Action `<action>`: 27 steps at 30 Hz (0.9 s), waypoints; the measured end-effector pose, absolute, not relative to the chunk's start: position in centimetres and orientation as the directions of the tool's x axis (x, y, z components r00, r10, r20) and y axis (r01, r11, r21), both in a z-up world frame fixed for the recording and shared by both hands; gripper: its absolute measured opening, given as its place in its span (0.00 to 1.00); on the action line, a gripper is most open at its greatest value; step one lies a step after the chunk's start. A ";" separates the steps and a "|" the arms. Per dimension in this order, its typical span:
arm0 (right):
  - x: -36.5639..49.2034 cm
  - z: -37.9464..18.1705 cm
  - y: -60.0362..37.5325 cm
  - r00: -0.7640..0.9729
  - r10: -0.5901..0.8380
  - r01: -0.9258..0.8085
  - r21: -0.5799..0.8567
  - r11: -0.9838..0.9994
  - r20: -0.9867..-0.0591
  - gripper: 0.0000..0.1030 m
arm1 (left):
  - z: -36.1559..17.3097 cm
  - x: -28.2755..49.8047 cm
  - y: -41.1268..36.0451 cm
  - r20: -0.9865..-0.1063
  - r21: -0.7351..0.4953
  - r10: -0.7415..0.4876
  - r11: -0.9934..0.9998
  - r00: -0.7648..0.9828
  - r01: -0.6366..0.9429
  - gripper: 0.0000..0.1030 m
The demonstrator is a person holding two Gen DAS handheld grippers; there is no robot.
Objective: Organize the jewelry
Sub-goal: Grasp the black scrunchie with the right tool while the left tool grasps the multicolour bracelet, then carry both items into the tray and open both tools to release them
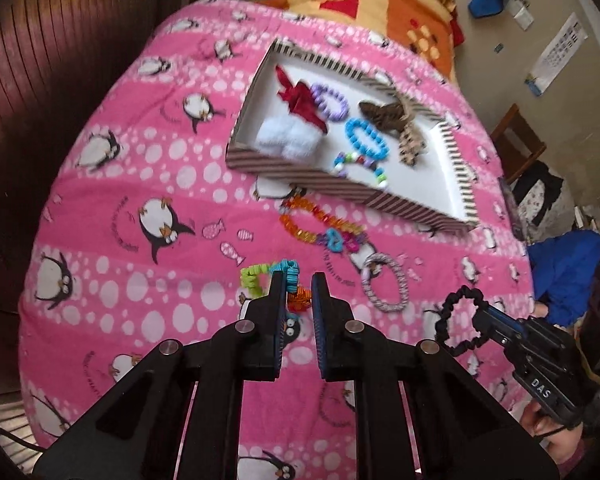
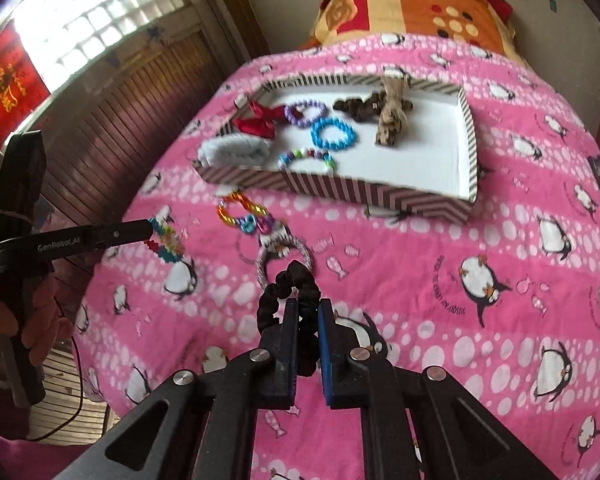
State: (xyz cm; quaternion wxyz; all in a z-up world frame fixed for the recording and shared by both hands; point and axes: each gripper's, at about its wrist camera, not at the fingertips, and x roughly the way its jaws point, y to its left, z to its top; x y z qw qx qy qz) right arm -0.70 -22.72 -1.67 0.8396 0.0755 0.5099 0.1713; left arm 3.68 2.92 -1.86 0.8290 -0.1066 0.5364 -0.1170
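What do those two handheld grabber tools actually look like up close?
Both are black. The left gripper and right gripper each have two flat fingers with blue ribbed pads, angular arms and silver rivets. White lettering marks their bodies. A dark cable trails below the left one.

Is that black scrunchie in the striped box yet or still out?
Out. The black scrunchie hangs pinched in the right tongs above the pink blanket, short of the striped box.

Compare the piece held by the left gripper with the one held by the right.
The multicoloured bracelet is bright green, blue and orange; the black scrunchie is plain dark. The bracelet looks ridged and plastic, the scrunchie ruffled fabric. Both are loops, pinched by shut fingers, outside the striped box.
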 end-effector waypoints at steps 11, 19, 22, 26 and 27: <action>0.4 1.6 -23.4 0.496 0.349 -0.212 0.279 0.936 -0.795 0.08 | 3.6 4.5 1.9 -0.819 -0.307 -0.336 0.941 0.465 0.140 0.11; 1.7 2.4 -24.9 0.519 0.333 -0.193 0.272 0.943 -0.787 0.08 | 5.3 5.7 -1.0 -0.806 -0.263 -0.325 0.945 0.495 0.193 0.11; 2.3 2.4 -25.6 0.524 0.321 -0.177 0.267 0.947 -0.789 0.08 | 5.5 6.4 -2.4 -0.809 -0.250 -0.324 0.945 0.491 0.212 0.11; 3.3 2.3 -26.8 0.523 0.297 -0.151 0.256 0.955 -0.799 0.08 | 5.6 7.3 -4.5 -0.809 -0.233 -0.328 0.941 0.489 0.244 0.11; 3.5 2.3 -27.1 0.524 0.294 -0.148 0.255 0.956 -0.799 0.08 | 5.6 7.5 -5.2 -0.808 -0.224 -0.325 0.941 0.491 0.253 0.11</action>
